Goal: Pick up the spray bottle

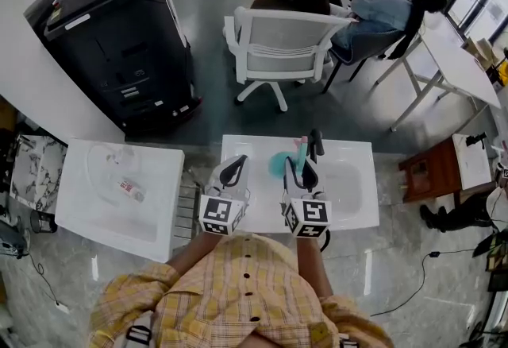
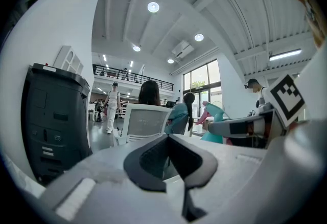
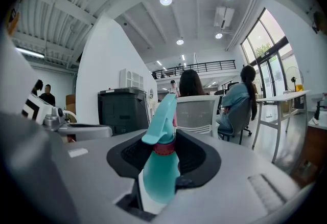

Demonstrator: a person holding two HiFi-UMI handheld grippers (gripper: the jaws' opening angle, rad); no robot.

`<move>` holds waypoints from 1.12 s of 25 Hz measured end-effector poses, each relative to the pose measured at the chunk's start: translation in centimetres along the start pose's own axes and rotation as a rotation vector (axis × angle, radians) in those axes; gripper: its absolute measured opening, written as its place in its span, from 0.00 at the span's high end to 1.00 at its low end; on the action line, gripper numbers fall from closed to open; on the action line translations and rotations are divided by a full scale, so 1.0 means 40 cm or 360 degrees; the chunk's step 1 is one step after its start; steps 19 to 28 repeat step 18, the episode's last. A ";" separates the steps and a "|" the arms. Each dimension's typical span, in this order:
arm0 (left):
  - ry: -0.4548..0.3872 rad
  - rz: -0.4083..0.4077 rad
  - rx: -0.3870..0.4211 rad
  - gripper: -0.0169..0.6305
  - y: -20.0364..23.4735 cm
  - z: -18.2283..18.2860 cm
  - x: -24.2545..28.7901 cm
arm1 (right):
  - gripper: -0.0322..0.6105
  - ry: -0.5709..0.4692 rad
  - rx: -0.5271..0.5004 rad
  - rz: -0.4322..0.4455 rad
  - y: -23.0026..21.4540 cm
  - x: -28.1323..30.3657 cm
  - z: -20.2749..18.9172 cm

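Observation:
A teal spray bottle (image 1: 278, 164) with a pink trigger stands on the white table (image 1: 353, 207) in the head view. My right gripper (image 1: 308, 154) is shut on it, one jaw on each side of the body. In the right gripper view the bottle (image 3: 161, 169) fills the gap between the jaws, its nozzle head rising above them. My left gripper (image 1: 236, 162) hovers just left of the bottle, shut and empty, its fingertips meeting. The left gripper view shows the bottle (image 2: 216, 127) at right, inside the right gripper's fingers (image 2: 240, 127).
A second white table (image 1: 83, 215) at left carries a clear plastic bag (image 1: 119, 178). Behind it stands a black printer (image 1: 119, 29). A white office chair (image 1: 282, 44) and seated people are beyond the table. A wooden stool (image 1: 432, 170) is to the right.

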State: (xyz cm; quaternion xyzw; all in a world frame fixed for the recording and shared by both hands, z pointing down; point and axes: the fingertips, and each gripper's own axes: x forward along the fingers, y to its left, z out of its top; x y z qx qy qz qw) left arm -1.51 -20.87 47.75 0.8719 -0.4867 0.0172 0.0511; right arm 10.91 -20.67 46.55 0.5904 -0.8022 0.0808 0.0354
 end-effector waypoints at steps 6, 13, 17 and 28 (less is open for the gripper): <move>0.0006 0.0009 -0.0001 0.97 -0.010 -0.001 -0.003 | 0.73 0.0000 -0.0002 0.0011 -0.003 -0.010 0.000; 0.0014 0.0016 -0.0006 0.97 0.000 -0.013 -0.012 | 0.73 0.0001 0.0001 0.0009 0.005 -0.010 -0.009; 0.0018 0.0017 -0.0006 0.97 0.002 -0.010 -0.013 | 0.73 0.0003 0.0003 0.0014 0.009 -0.008 -0.005; 0.0019 0.0018 -0.0006 0.97 0.001 -0.009 -0.013 | 0.73 0.0003 0.0004 0.0016 0.009 -0.008 -0.003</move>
